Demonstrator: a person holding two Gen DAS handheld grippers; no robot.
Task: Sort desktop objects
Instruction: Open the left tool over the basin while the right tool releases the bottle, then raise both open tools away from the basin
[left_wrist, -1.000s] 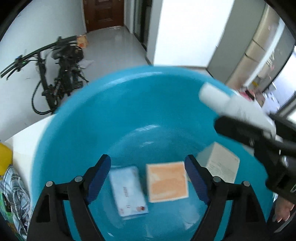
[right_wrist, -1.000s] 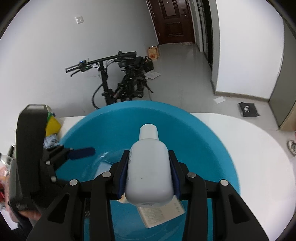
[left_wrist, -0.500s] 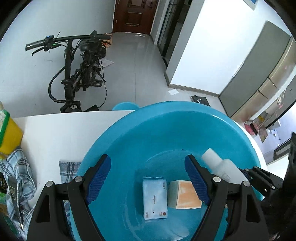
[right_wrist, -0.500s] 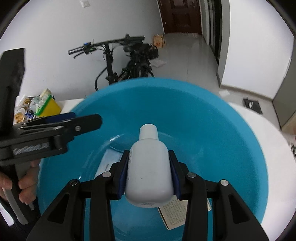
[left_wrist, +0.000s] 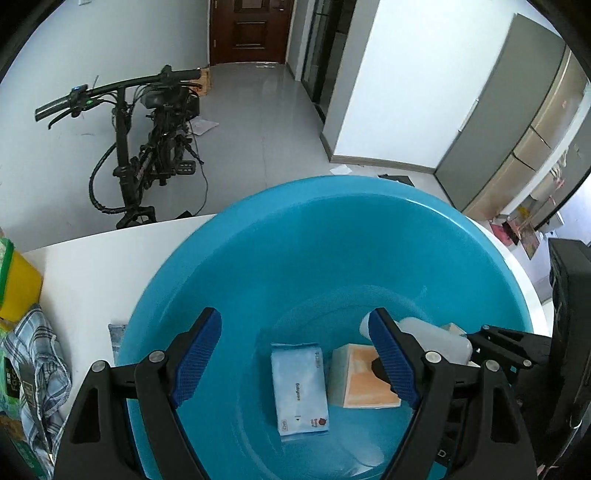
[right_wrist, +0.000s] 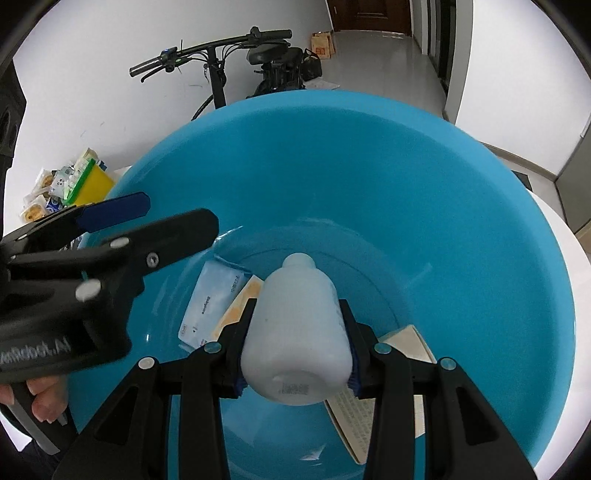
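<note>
A large blue basin (left_wrist: 229, 266) (right_wrist: 461, 192) stands on the white table. In it lie a pale blue tissue pack (left_wrist: 298, 387) (right_wrist: 210, 295), an orange box (left_wrist: 364, 380) (right_wrist: 236, 310) and a white box (right_wrist: 373, 413). My right gripper (right_wrist: 297, 332) is shut on a white bottle (right_wrist: 297, 332) (left_wrist: 432, 338) and holds it low inside the basin, above the boxes. My left gripper (left_wrist: 295, 358) is open and empty over the basin's near side; it shows in the right wrist view (right_wrist: 110, 236).
A white table (left_wrist: 96, 266) carries the basin. At its left are a yellow box (left_wrist: 14, 284) (right_wrist: 88, 181), a checked cloth (left_wrist: 40, 365) and snack packets (right_wrist: 44, 184). A bicycle (left_wrist: 147, 147) stands on the floor beyond the table.
My right gripper has lowered the bottle deeper into the basin. My left gripper has drawn back and up from the basin floor, still open.
</note>
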